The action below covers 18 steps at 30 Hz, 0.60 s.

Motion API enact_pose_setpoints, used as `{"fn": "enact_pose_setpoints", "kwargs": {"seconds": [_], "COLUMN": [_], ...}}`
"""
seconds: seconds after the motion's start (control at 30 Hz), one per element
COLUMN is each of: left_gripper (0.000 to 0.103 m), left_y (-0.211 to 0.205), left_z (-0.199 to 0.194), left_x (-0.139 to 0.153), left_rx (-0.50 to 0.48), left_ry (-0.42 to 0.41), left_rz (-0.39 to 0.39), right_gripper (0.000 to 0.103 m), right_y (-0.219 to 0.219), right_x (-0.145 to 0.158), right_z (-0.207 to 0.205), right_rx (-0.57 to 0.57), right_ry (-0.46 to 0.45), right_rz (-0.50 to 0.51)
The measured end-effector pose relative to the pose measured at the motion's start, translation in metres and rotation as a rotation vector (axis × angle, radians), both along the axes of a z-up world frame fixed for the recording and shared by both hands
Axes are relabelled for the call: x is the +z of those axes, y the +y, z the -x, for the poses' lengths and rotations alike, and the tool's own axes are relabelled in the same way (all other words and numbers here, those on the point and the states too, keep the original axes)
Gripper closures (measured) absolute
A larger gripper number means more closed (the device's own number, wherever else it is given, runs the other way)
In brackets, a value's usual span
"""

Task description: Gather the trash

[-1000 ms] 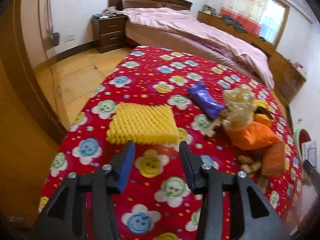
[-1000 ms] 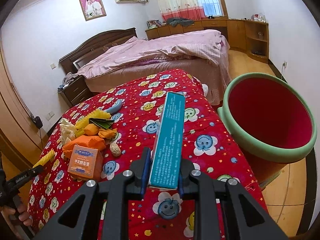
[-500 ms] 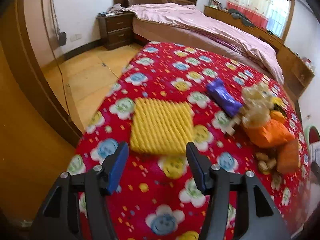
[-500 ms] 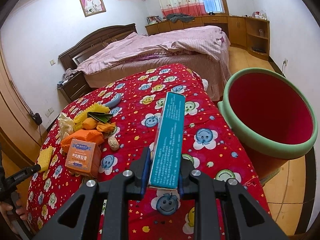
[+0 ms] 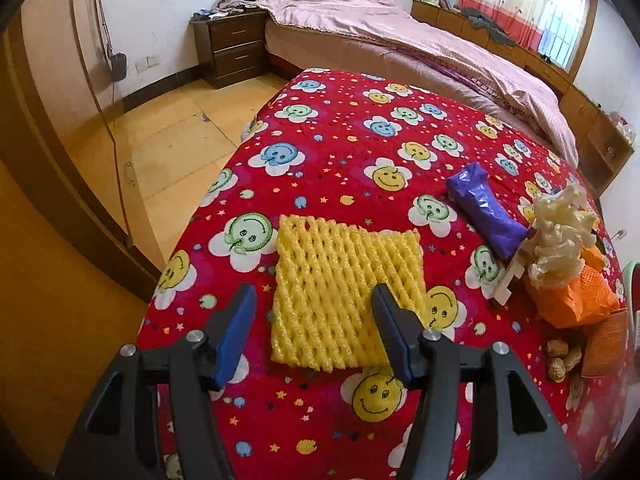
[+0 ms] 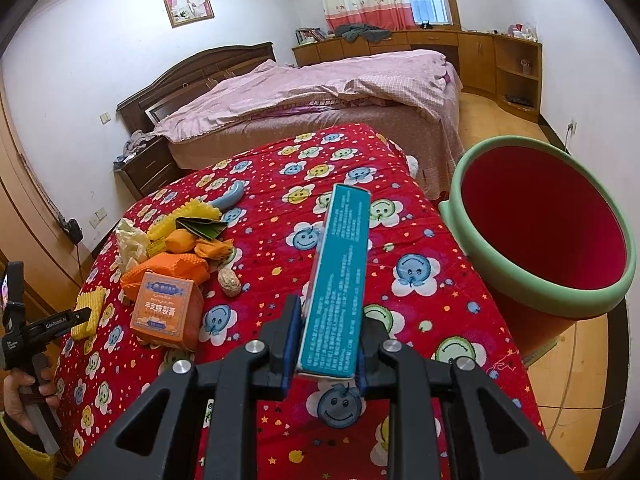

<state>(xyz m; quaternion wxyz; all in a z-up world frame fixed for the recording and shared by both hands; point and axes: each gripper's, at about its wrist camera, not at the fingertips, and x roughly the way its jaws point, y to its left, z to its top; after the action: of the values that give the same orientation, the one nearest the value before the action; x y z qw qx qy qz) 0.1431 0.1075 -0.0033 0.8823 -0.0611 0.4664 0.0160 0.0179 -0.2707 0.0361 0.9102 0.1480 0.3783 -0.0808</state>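
left tongs (image 5: 314, 326) gape over foam net (image 5: 344, 294) near table edge.

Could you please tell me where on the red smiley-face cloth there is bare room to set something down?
The far stretch of the red cloth, between the yellow foam net and the pink bed, is bare. So is the strip between the teal box and the green-rimmed bin. It is crowded around the orange box and orange bag.

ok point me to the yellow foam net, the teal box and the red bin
yellow foam net (image 5: 344, 296), left wrist view, middle of the mesh
teal box (image 6: 340, 280), right wrist view, middle of its printed face
red bin (image 6: 460, 176), right wrist view, green rim
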Motion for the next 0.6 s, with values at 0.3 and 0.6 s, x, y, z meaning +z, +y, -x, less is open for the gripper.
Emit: {"fn": "enact_pose_setpoints", "kwargs": {"seconds": [0.3, 0.6], "left_gripper": [0.086, 0.092], "left_y": [-0.008, -0.033], "left_z": [0.005, 0.024], "left_x": [0.003, 0.035], "left_rx": [-0.052, -0.137], "left_ry": [-0.034, -0.126], "left_rz": [0.039, 0.057], "right_gripper": [0.078, 0.078], "right_y": [0.001, 0.001], "right_x": [-0.001, 0.002], "right_z": [-0.001, 0.000], "right_rx": [0.004, 0.002], "right_ry": [0.009, -0.004], "right_rz": [0.002, 0.008]}}
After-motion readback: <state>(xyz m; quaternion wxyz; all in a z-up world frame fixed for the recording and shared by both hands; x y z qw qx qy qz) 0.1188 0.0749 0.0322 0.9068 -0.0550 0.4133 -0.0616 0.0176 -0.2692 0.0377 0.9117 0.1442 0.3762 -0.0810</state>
